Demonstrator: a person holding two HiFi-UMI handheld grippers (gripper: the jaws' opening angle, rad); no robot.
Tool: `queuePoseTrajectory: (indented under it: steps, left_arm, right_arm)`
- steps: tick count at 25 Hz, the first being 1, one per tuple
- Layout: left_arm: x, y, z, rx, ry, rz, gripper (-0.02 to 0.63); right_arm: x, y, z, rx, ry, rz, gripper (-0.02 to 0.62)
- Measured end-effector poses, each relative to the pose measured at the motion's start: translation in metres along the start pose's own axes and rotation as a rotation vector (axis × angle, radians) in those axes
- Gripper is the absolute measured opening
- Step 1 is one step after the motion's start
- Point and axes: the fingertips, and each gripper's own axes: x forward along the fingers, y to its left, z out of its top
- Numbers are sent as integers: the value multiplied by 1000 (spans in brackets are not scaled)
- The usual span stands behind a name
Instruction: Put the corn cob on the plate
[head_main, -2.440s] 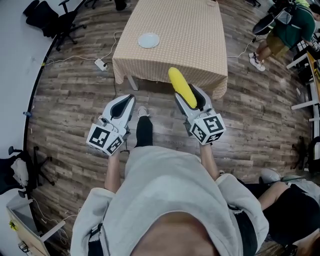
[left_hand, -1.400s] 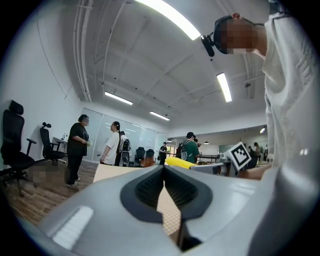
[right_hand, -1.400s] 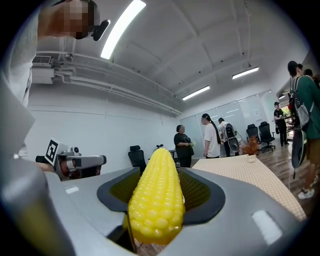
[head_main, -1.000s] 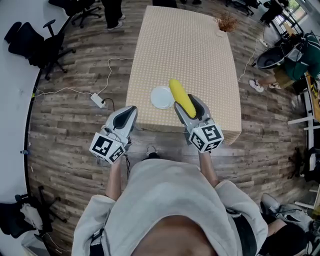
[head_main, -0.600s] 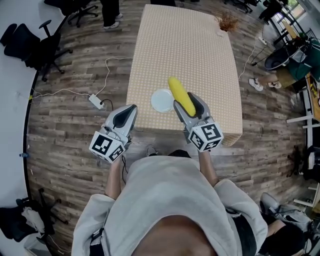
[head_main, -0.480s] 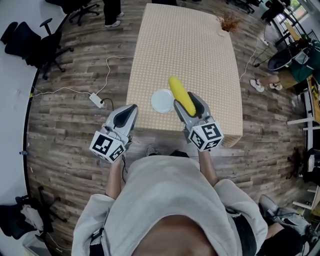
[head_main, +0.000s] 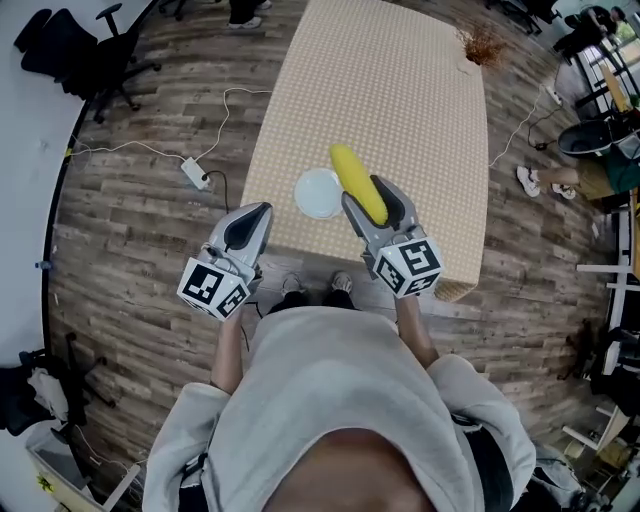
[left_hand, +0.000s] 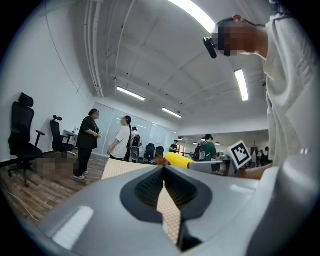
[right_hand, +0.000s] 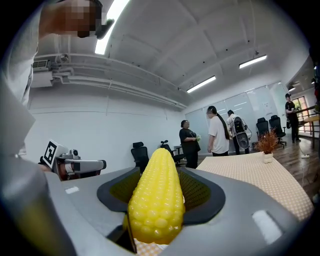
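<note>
over the near end of the checked table (head_main: 400, 90), the yellow corn cob (head_main: 357, 182) is clamped in the right gripper (head_main: 370, 198), its long axis along the jaws, tip pointing forward and slightly left. the white plate (head_main: 314, 194) lies on the table just left of the cob. the left gripper (head_main: 250, 222) is closed on nothing, near the plate. no readable writing, only square markers.

The checkered table (head_main: 390, 90) bears a white plate (head_main: 318, 193) near its edge and a dried plant (head_main: 483, 45).
</note>
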Motion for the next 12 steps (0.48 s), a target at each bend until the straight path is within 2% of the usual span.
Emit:
queuePoseTrajectory:
  steps: [12]
  left_arm:
    - [-2,7,-28,-24,73,34,8]
  right_arm:
    - [5,-8,-42,59,75,11,256]
